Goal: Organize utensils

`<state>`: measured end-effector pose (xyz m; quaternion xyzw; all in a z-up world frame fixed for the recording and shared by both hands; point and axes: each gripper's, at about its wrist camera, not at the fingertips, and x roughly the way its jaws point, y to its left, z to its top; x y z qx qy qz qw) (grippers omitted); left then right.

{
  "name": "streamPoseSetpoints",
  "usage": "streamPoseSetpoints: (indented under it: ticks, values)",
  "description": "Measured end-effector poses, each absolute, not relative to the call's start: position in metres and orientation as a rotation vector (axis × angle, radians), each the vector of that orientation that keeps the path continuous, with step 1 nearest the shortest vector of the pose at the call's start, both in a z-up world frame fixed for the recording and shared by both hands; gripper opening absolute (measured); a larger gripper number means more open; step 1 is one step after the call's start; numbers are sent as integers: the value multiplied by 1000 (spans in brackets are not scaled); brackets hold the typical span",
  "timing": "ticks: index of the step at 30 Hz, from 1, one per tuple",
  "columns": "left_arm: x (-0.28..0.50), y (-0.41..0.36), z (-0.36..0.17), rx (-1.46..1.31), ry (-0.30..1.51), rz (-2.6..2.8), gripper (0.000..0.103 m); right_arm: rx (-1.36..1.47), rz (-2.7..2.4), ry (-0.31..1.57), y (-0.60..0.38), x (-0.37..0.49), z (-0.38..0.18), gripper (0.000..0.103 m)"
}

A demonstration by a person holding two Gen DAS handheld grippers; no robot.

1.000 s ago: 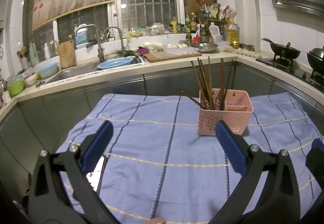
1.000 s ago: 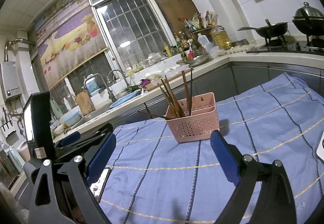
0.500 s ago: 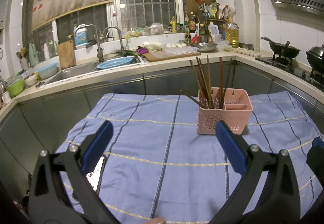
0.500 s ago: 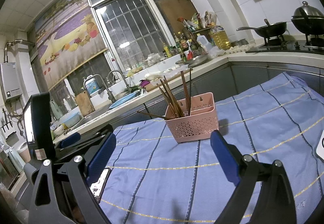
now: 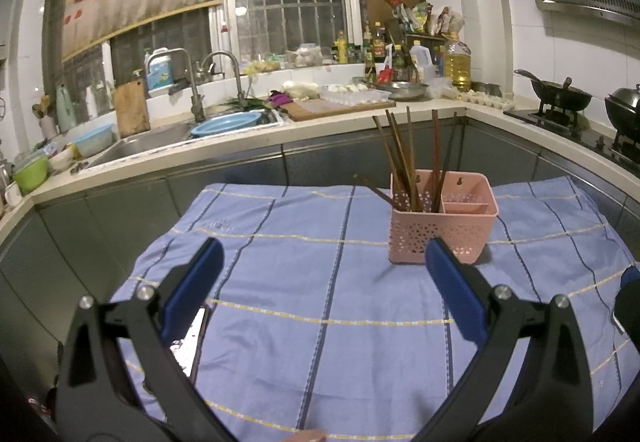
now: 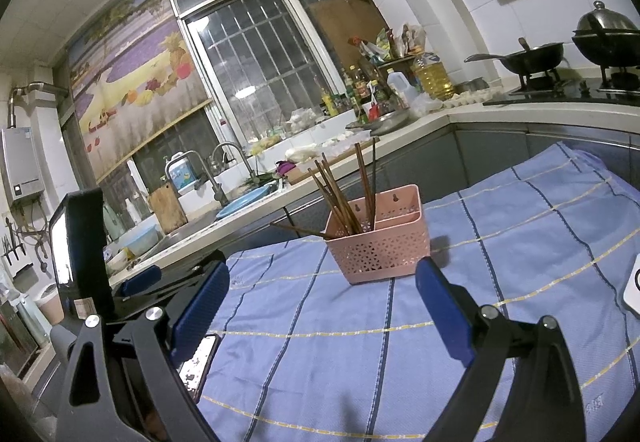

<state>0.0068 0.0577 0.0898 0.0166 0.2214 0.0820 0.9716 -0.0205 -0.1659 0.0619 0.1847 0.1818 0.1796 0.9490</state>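
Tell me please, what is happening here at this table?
A person holds two blue-padded grippers over a blue striped tablecloth. The left gripper and the right gripper are both open and empty. Dark wooden chopsticks stand in one compartment of a pink perforated plastic basket; one chopstick lies beside it. A phone lies on the cloth.

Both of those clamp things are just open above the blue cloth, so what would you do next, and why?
Probably reach the left gripper forward to the one chopstick lying flat beside the pink basket. The other chopsticks already stand in the basket's left compartment, and both the left and the right gripper are open and hold nothing, so that stray stick looks like the only piece left to put away.
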Motion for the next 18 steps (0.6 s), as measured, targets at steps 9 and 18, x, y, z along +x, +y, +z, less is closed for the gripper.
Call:
streamPoseSetpoints:
  ticks: [9, 18]
  values:
    - [6, 60, 90, 35, 448, 164, 97, 379, 364, 368, -166, -21, 61, 93]
    - [7, 58, 90, 37, 448, 166, 97, 380, 364, 367, -166, -21, 61, 93]
